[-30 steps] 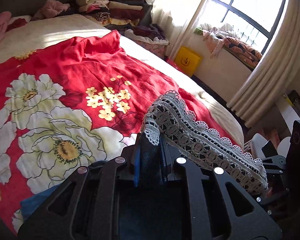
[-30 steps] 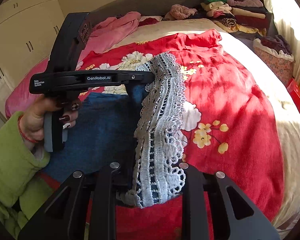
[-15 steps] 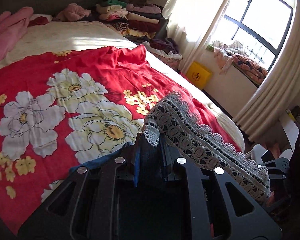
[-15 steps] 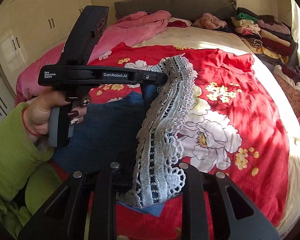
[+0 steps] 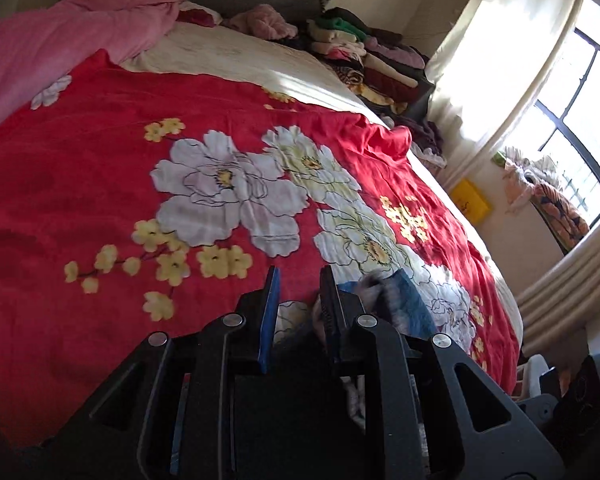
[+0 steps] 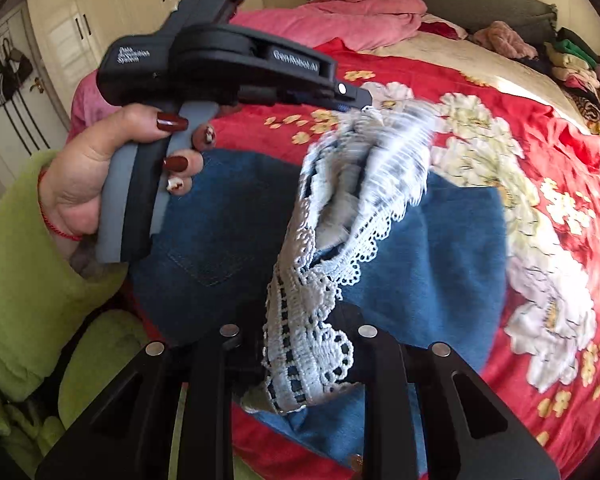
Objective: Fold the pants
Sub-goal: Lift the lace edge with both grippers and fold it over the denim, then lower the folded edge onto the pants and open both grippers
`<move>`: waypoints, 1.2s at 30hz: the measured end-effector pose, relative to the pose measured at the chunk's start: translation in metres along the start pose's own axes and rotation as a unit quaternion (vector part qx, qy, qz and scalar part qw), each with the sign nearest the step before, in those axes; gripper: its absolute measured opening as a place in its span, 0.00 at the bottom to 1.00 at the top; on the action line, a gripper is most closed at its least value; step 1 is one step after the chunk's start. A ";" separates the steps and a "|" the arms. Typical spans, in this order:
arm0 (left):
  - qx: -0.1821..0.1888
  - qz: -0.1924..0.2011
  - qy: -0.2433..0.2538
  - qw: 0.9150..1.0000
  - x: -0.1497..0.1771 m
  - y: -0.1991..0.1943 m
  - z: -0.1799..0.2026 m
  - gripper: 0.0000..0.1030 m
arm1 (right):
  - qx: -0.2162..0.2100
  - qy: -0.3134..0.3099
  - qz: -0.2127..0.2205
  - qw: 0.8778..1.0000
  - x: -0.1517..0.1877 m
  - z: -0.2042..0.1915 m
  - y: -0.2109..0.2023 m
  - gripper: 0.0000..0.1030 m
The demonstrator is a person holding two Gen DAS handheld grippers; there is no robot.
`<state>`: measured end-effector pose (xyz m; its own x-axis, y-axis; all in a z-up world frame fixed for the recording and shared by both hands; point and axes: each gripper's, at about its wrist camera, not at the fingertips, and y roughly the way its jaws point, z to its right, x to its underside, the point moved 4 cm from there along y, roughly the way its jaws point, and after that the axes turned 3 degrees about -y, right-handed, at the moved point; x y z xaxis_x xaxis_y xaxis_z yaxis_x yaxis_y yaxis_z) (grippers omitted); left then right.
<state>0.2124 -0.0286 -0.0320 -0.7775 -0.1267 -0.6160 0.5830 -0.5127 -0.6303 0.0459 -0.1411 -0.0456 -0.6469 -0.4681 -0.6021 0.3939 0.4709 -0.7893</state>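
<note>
Two views here. Left wrist: left gripper [image 5: 298, 276] has its jaws parted, gripping nothing; blue denim pants with white lace hem [image 5: 395, 300] lie just right of it, lower centre. Right wrist: right gripper [image 6: 300, 344] pinches the lace hem at bottom centre, the pants running up-frame over the red floral bedspread [image 6: 539, 168], so it's nearer.

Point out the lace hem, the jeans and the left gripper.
lace hem [image 6: 307, 356]: right wrist view, its lower end.
jeans [image 6: 236, 220]: right wrist view, flat denim.
left gripper [image 5: 298, 276]: left wrist view, between its fingertips.

Sunlit window [image 5: 579, 92], cream curtains [image 5: 495, 60], white wardrobe [image 6: 112, 4] beside the bed [image 5: 260, 60].
</note>
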 end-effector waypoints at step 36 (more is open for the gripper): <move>0.014 -0.056 -0.054 0.997 0.040 0.040 0.000 0.12 | 0.024 0.176 0.017 0.984 -0.007 0.188 0.028 0.13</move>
<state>0.2051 -0.0541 -0.0816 -0.8588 -0.1582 -0.4873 0.4861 -0.5519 -0.6776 0.1845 -0.2651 -0.0860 -0.8156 -0.1600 -0.5561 0.4446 0.4419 -0.7791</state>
